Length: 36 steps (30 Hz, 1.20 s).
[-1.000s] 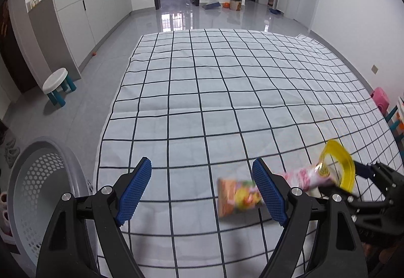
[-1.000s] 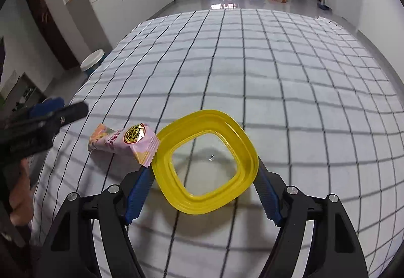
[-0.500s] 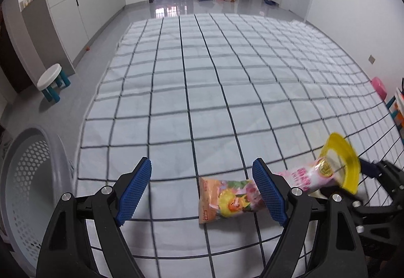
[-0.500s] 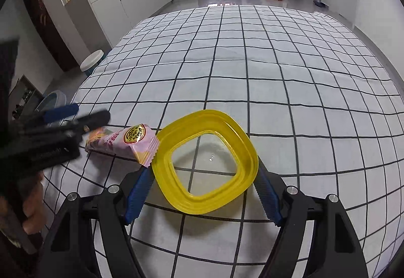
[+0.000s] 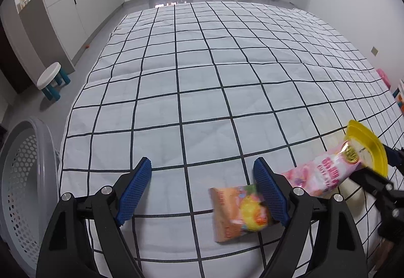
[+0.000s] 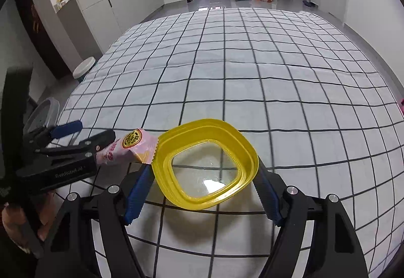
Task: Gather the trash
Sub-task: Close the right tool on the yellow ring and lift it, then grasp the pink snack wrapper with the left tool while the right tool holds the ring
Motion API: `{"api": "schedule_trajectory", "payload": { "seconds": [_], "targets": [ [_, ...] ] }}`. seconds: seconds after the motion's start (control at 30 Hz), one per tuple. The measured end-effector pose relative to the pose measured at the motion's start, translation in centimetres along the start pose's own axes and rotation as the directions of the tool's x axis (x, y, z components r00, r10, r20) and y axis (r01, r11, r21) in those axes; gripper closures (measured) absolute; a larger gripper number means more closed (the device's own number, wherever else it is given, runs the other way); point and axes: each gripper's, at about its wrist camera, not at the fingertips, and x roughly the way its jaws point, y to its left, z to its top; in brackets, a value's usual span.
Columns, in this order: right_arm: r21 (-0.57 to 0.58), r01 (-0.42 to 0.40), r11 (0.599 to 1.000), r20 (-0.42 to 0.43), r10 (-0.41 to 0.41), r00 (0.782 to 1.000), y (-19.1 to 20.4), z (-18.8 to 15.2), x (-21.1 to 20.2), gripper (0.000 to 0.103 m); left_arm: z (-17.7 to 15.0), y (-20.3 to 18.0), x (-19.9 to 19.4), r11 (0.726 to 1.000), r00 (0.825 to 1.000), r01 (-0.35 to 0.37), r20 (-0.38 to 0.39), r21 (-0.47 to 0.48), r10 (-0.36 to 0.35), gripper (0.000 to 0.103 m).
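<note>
The yellow lid [image 6: 205, 166] is being clamped in the right gripper [image 6: 202, 192] jaws; the left gripper [image 5: 202, 192] jaws are being held apart, empty. Two wrappers, orange [image 5: 240, 212] and pink [image 5: 325, 171], are lying on the bed [image 5: 202, 75], uncollected; the basket [image 5: 22, 189] is standing beside it

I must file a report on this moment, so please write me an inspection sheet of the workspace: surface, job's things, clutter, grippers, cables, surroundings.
Surface: white checked sheet, spread flat, a few creases.
Job's things: orange packet lies on the sheet near the front edge; pink packet lies beside the yellow lid; grey basket stands off the sheet's left edge.
Clutter: nothing seen on the sheet beyond these.
Grippers: left gripper open, nothing gripped, orange packet partly behind its right finger; right gripper shut on the yellow lid.
Cables: nothing seen.
Surroundings: grey cabinets, small stool, broom and bin by the far doorways.
</note>
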Motion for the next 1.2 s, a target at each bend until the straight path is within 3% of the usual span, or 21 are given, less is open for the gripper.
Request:
{"api": "schedule_trajectory", "payload": {
  "seconds": [0.47,0.77,1.2],
  "targets": [
    [-0.008,0.003,1.0,0.0,-0.003,1.0,-0.8,0.3,0.2,0.03,-0.3,0.4,-1.4,1.0,0.999,-0.021,0.027,0.004,0.021,0.023],
    [-0.012,0.059,0.998,0.005,-0.059,0.998,-1.2,0.2,0.1,0.025,-0.2,0.4,-3.3,1.0,0.998,0.004,0.062,0.016,-0.005,0.023],
    [0.075,0.066,0.995,0.023,-0.068,0.997,-4.8,-2.0,-3.3,0.024,-1.1,-3.2,-4.5,0.976,0.991,0.101,0.07,0.195,-0.117,0.023]
  ]
}}
